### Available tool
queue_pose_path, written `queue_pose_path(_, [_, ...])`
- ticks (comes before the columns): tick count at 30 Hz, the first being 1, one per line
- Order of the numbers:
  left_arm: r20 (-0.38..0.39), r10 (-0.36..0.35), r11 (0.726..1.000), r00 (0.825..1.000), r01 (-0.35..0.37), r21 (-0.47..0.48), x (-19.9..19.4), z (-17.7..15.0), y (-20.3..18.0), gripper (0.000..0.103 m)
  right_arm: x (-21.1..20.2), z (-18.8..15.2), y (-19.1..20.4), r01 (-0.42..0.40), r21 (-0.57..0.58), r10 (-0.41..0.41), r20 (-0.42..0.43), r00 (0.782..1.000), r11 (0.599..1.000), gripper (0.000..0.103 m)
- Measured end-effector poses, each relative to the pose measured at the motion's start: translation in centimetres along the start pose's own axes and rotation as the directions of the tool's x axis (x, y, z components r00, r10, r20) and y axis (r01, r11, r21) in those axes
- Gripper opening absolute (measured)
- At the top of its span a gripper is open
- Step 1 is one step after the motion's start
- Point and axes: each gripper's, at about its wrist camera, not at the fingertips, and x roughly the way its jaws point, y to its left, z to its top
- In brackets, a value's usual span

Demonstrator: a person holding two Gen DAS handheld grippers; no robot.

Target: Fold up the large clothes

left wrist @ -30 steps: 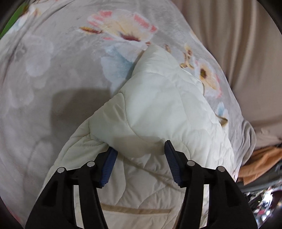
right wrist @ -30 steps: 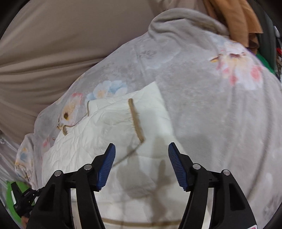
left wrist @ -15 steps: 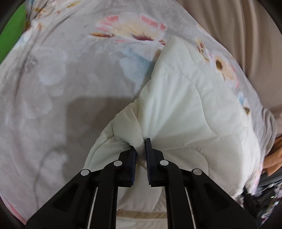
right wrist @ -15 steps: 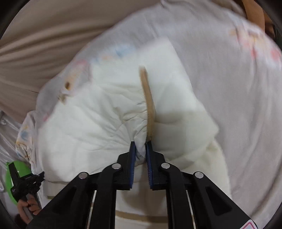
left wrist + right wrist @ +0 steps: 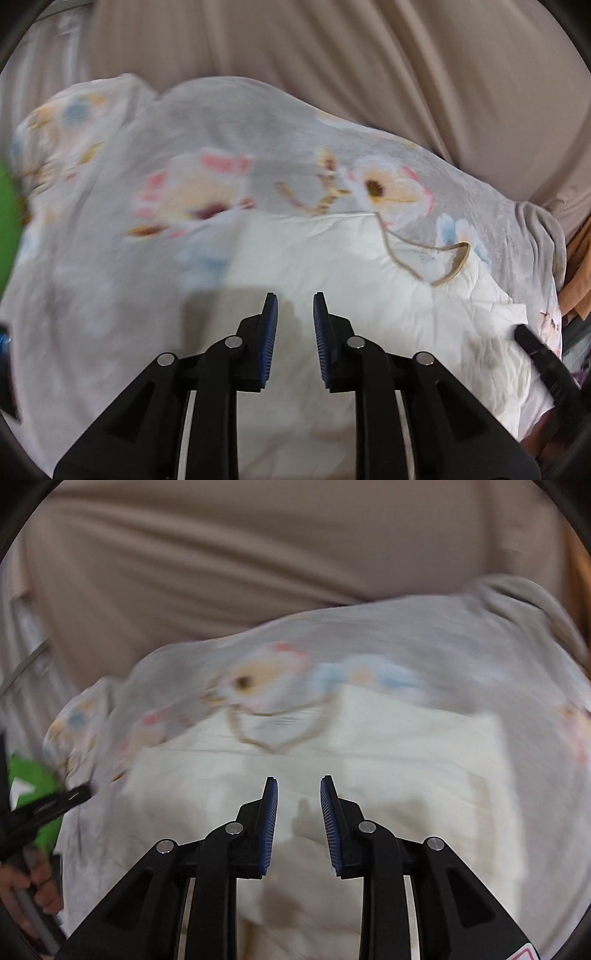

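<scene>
Now the left gripper (image 5: 294,314) and the right gripper (image 5: 298,797) are both opening, their jaws a little apart with nothing between them, hovering over the cream quilted garment (image 5: 332,266) lying on the flowered blanket (image 5: 110,258) toward twelve o'clock.

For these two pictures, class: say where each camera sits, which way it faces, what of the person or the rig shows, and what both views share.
Left wrist: sits on the left gripper, facing forward and down at the cream quilted garment on the floral blanket; its jaws are opening, nothing between them; the other gripper's tip shows at right.
Right wrist: sits on the right gripper, same garment, jaws opening, empty; a hand shows lower left.
Shared: garment, blanket, beige curtain.
</scene>
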Motion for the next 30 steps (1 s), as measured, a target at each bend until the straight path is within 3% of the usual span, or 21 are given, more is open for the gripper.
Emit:
queue_pose_path(3, [-0.020, 0.021, 0.999, 1.000, -0.020, 0.040, 4.8, 0.3, -1.7, 0.028, 5.0, -0.5, 3.0, -0.045, -0.086, 0.039, -0.071, 0.997, 0.995, 0.025])
queue_pose_path(6, [-0.025, 0.081, 0.995, 0.996, -0.079, 0.065, 8.4, -0.4, -1.0, 0.028, 7.7, -1.7, 1.2, -0.004, -0.132, -0.009, -0.100, 0.995, 0.991, 0.013])
queue_pose_path(9, [-0.005, 0.117, 0.992, 0.993, -0.117, 0.042, 9.7, -0.8, 1.9, 0.028, 6.6, -1.7, -6.1, 0.114, -0.015, -0.114, -0.050, 0.992, 0.993, 0.012])
queue_pose_path(11, [0.004, 0.135, 0.991, 0.991, -0.135, 0.024, 10.2, -0.7, 3.6, 0.028, 5.5, -2.0, -10.8, 0.182, 0.101, -0.179, -0.036, 0.983, 0.978, 0.002])
queue_pose_path(13, [0.005, 0.137, 0.991, 0.991, -0.137, 0.009, 10.5, -0.6, 4.2, 0.028, 4.6, -2.3, -13.7, 0.224, 0.174, -0.219, -0.048, 0.975, 0.959, 0.000])
queue_pose_path(15, [0.011, 0.171, 0.985, 0.985, -0.171, 0.024, 10.5, -0.5, 3.7, 0.028, 3.4, -1.9, -13.5, 0.258, 0.173, -0.256, -0.033, 0.966, 0.951, 0.004])
queue_pose_path(18, [0.016, 0.202, 0.978, 0.979, -0.203, 0.047, 10.5, -0.9, 3.3, 0.028, 1.4, -2.0, -12.5, 0.225, 0.174, -0.236, 0.041, 0.971, 0.959, 0.008])
queue_pose_path(19, [0.014, 0.209, 0.977, 0.978, -0.209, 0.051, 10.6, -0.9, 3.2, 0.029, 2.5, -2.8, -13.1, 0.267, 0.162, -0.269, -0.010, 0.963, 0.950, 0.008])
queue_pose_path(21, [0.003, 0.223, 0.973, 0.975, -0.223, 0.056, 10.3, -0.8, 3.1, 0.031, 3.5, -3.8, -14.3, 0.247, 0.195, -0.238, -0.068, 0.969, 0.949, 0.001])
queue_pose_path(24, [-0.023, 0.233, 0.971, 0.972, -0.232, 0.051, 8.5, -0.8, 3.6, 0.031, 0.7, -3.1, -14.3, 0.282, 0.220, -0.277, -0.053, 0.959, 0.934, 0.009])
queue_pose_path(27, [-0.054, 0.215, 0.977, 0.975, -0.215, 0.020, 5.0, -2.2, 5.2, 0.031, -4.8, -4.0, -14.3, 0.270, 0.241, -0.273, -0.022, 0.962, 0.932, 0.013])
queue_pose_path(30, [-0.103, 0.159, 0.987, 0.982, -0.162, -0.021, 0.3, -5.6, 7.8, 0.047, -11.8, -7.3, -14.5, 0.251, 0.275, -0.255, -0.022, 0.967, 0.928, 0.032])
